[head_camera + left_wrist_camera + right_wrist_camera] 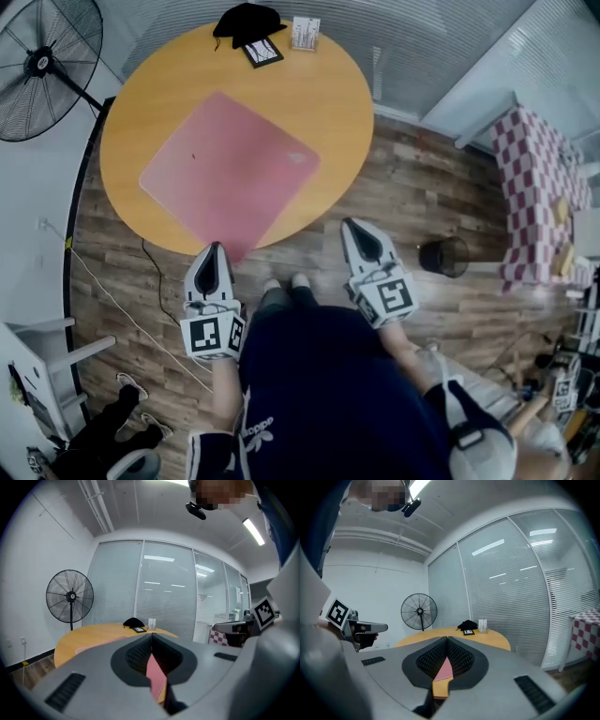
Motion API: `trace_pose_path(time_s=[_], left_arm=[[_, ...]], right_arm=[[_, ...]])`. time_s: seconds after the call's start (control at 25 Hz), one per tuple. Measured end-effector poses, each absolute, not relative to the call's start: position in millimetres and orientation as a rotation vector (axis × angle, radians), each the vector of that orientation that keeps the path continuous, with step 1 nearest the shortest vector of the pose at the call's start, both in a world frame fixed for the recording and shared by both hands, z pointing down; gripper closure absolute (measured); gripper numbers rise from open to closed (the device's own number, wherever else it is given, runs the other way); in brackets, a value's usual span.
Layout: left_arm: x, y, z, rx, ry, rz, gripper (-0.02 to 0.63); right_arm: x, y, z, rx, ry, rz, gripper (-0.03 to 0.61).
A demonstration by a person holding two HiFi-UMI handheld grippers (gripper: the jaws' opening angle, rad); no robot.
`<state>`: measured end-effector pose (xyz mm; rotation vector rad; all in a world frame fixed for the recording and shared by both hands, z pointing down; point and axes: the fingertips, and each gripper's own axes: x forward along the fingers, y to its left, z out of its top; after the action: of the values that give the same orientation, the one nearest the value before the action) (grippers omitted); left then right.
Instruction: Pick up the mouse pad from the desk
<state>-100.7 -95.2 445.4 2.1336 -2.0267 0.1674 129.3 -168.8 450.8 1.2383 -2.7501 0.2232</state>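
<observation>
The left gripper is clenched with nothing between its jaws. The pink mouse pad lies flat on the round worktop, its near corner just ahead of the jaw tips. The right gripper, also clenched and empty, hangs beyond the worktop's edge, with the pad ahead to its left.

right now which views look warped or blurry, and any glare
Both gripper views: heavy fisheye with dark corners, close foreground soft, fan sharp. Left gripper view: ceiling light strip blown out. Head view: curved at the edges, even light, mouse pad crisp.
</observation>
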Motion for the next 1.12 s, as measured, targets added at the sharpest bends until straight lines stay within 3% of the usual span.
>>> trace_pose_path(time_s=[0.6, 1.12], left_arm=[[-148, -104, 462, 2.117, -1.889, 0.127, 0.611], [-147, -98, 480, 2.133, -1.760, 0.185, 0.611]], right_arm=[[72, -173, 436, 1.297, -2.732, 0.223, 0.574], [75, -151, 441, 1.370, -2.689, 0.270, 0.574]])
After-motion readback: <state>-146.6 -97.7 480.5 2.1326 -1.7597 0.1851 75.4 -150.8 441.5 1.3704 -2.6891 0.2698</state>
